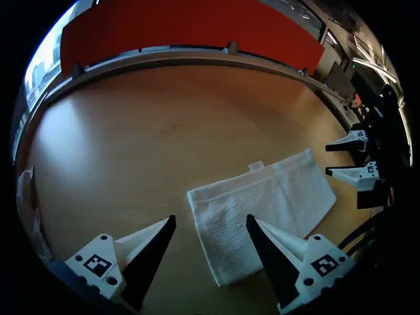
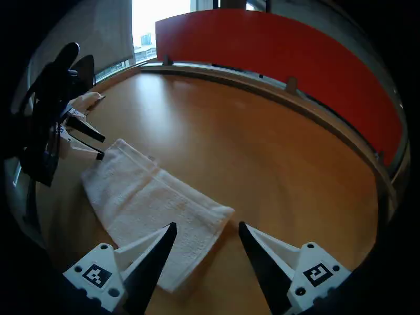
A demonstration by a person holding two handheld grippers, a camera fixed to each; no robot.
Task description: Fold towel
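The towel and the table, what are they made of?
The towel looks like white terry cloth: fuzzy, nubbly surface. The table looks like wood or wood-look laminate, smooth and slightly shiny, as light glares on it.

Count coming in: 1 white towel (image 1: 262,210), lying on 1 bench (image 1: 157,121). 1 small tag (image 1: 255,166) sits at the towel's edge. Now the left hand-held gripper (image 1: 210,217) and the right hand-held gripper (image 2: 207,224), that makes 2. Each has 2 fingers (image 1: 152,247), so 4 fingers in all. Square markers (image 1: 97,264) next: 1 on each near finger, 2 in the left gripper view, 2 in the right gripper view. 1 red panel (image 1: 184,26) runs behind the bench. And 1 more pale cloth (image 1: 23,205) lies at the bench's edge, so 2 fabric pieces.
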